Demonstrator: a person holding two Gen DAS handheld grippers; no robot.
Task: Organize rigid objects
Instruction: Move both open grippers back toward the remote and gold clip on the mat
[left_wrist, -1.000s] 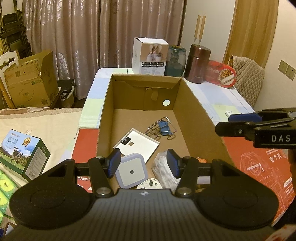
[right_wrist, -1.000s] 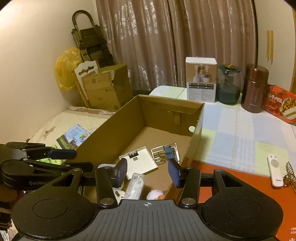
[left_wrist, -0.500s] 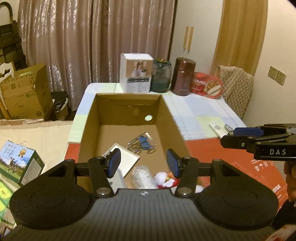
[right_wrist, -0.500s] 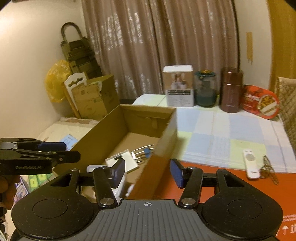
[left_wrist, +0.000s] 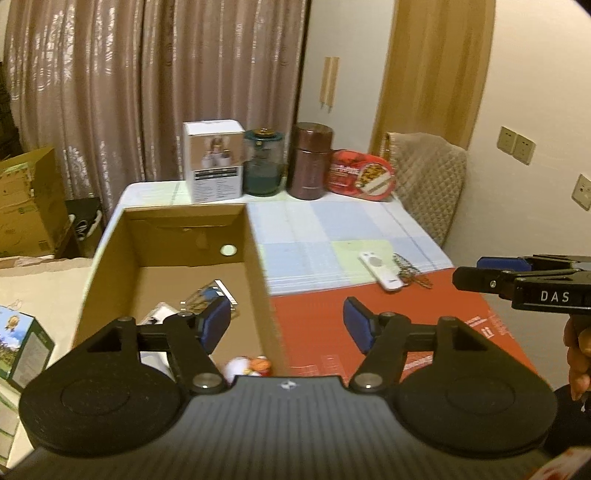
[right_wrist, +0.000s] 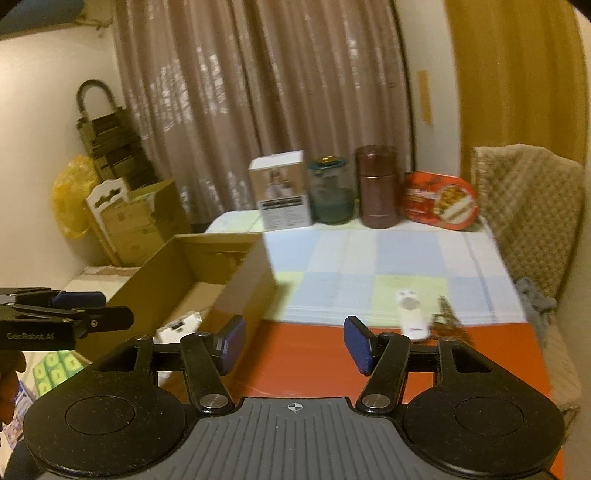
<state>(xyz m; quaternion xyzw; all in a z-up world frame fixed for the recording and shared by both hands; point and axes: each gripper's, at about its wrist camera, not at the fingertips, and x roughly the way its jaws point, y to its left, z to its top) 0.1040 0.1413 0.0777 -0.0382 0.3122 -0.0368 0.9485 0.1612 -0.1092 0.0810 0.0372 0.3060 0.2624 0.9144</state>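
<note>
2 empty, spread tools (left_wrist: 286, 325) (right_wrist: 295, 341); 1 box (left_wrist: 258, 266), 1 remote (left_wrist: 380, 269).

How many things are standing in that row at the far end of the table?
4: from left to right, a white box, a green jar, a brown canister and a red food tray, leaning. Something smaller could hide behind them.

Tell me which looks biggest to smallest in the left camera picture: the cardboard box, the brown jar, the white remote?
1. cardboard box, by far the largest.
2. brown jar.
3. white remote, smallest.

The jar stands farther from the camera than the remote, so it is probably bigger again than it looks.
</note>
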